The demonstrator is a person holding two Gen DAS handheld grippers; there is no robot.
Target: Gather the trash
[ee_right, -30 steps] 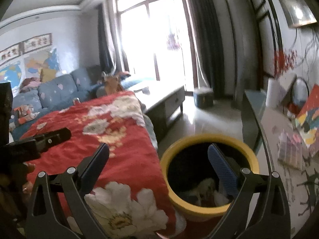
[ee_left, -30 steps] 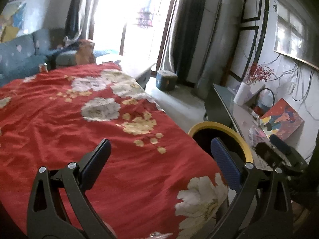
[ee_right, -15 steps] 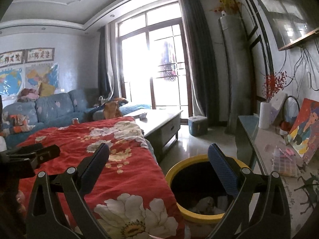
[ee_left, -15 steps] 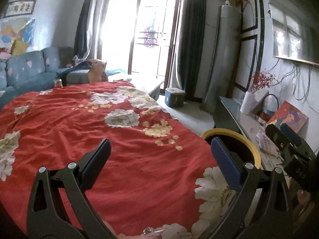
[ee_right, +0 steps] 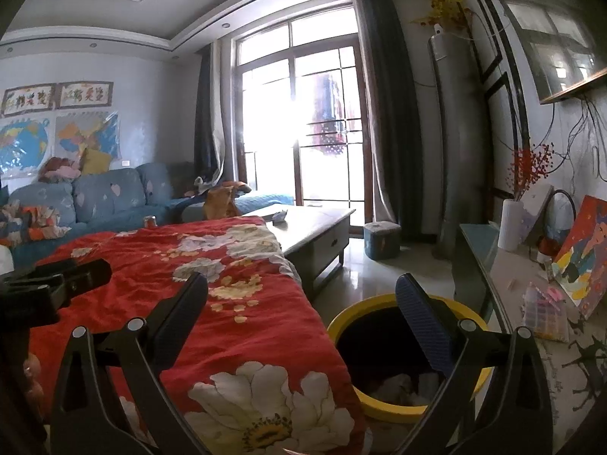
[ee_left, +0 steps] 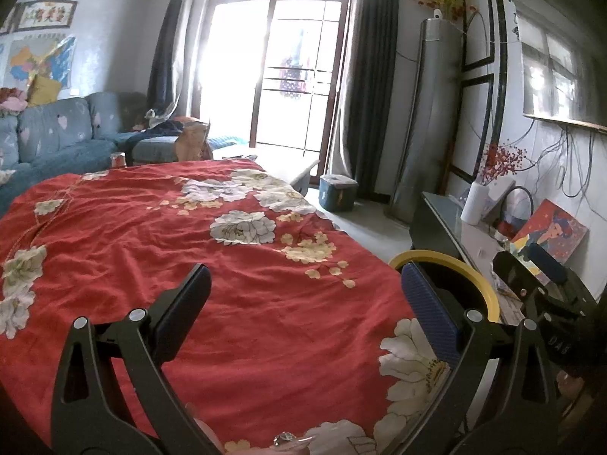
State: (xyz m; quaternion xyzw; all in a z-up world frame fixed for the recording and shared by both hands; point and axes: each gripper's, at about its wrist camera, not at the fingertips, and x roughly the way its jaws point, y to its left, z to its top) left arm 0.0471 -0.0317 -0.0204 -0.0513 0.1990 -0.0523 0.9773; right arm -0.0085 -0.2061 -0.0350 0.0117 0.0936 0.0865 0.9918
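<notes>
**Status: both grippers raised and empty above the red cloth, bin at the right**

Daylight from the tall glass doors (ee_right: 303,129) fills the living room behind your work area. At far left you see the blue sofa (ee_right: 106,197) under the wall maps (ee_right: 57,140). Moving right, the red floral cloth (ee_left: 170,246) covers the table and takes up most of both views; no loose trash shows on it. A small can (ee_left: 118,160) stands at the cloth's far edge near the sofa.

Your left gripper (ee_left: 303,299) hangs over the near part of the cloth with its fingers spread wide and nothing between them. From the right wrist view, that gripper's dark body shows at the left edge, above the cloth.

Your right gripper (ee_right: 301,307) is likewise spread wide and empty. Its left finger (ee_right: 178,314) lies over the cloth; its right finger (ee_right: 425,326) lies over the mouth of the bin.

The yellow-rimmed bin (ee_right: 341,322) stands on the floor just beside the table's near right corner. Crumpled pale trash (ee_right: 394,385) rests at its bottom. Right of the bin, a low cabinet (ee_right: 474,250) carries a white vase (ee_right: 510,223) and a painted canvas (ee_right: 584,250).
</notes>
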